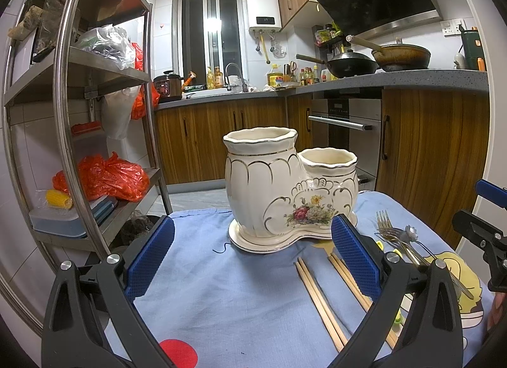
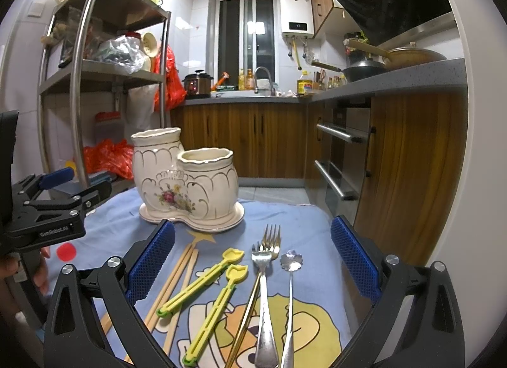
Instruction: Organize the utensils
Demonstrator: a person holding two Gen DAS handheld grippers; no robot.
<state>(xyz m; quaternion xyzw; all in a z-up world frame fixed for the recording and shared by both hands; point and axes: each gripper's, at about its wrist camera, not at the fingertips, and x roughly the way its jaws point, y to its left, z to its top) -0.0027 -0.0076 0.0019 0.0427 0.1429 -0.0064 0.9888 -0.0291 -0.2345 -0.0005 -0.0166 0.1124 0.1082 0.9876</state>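
Right gripper (image 2: 252,268): jaws spread wide, nothing between them, held low over the utensils on the blue cloth (image 2: 304,219). Left gripper (image 1: 252,268): likewise wide apart and empty, facing the ceramic holder (image 1: 285,184).

Items noted, right wrist view: wooden chopsticks (image 2: 177,285) at left, two yellow clips (image 2: 215,288), a silver fork (image 2: 264,298) crossed by a gold fork (image 2: 272,238), and a flower-bowled spoon (image 2: 290,276) at right. All lie flat, handles toward the camera. The holder stands upright just beyond them, both compartments showing no contents from this angle.

Assessment: the task appears not yet begun. The spoon lies apart from its neighbours and looks the cleanest first pick. Recommend closing on the handle near mid-length, pads pressed close to the cloth, since thin metal lying flat may slip. The forks overlap, so lifting one may drag the other. Tilt each piece upright before lowering it into a compartment, keeping clear of the rim so the holder does not tip
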